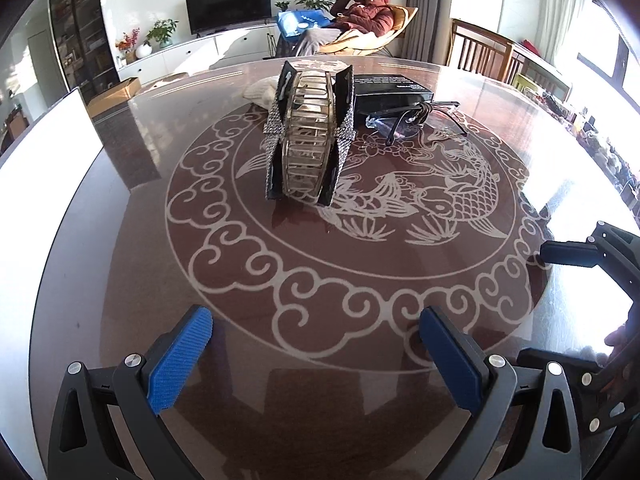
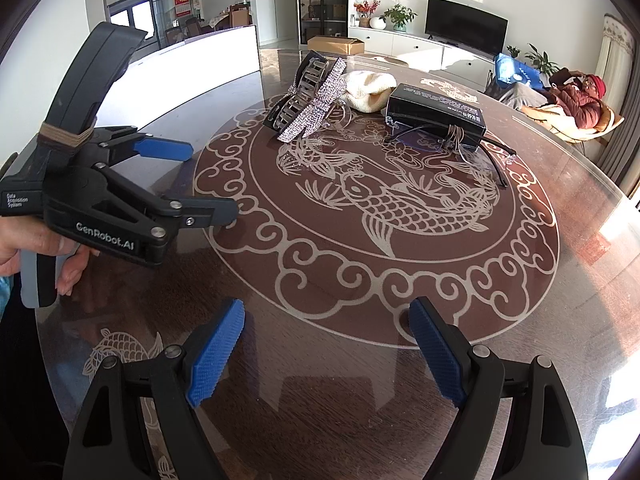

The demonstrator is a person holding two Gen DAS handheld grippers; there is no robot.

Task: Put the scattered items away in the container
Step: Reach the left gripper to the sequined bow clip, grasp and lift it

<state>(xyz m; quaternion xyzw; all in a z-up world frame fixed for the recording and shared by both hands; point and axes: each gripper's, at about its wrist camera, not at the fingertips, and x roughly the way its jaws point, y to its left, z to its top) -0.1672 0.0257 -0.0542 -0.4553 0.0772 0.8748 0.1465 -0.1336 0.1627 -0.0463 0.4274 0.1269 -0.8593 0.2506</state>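
The rhinestone hair clip (image 1: 308,132) is standing on its edge near the middle of the counter (image 1: 360,340), over the koi pattern under the glass. Just behind it a cream knitted hat (image 2: 370,86) is lying, and to the right of that a black box (image 2: 436,114) is sitting with a pair of glasses (image 2: 472,140) resting against its near side, a hair tie apparently looped over them. Which of these is serving as the container is hard to tell; the black box is looking like the likeliest, though it is appearing closed from both views.

Nothing is being carried yet, so the task is looking to be at its very start: the approach to the first item. The left gripper (image 1: 316,344) is holding its jaws wide apart with nothing between them, hovering over bare counter and lined up roughly with the hair clip. The right gripper (image 2: 326,344) is likewise standing wide open and empty, aimed toward the box and glasses.

The next move is probably calling for the left gripper to be advancing to the clip and closing across its narrow width, since it is standing tall and could be tipping if nudged.

Room is looking generous: a broad stretch of bare glass is lying between both grippers and the items, and the counter's rounded edge is curving well clear of the cluster. A white panel (image 1: 86,140) is standing at the left edge.
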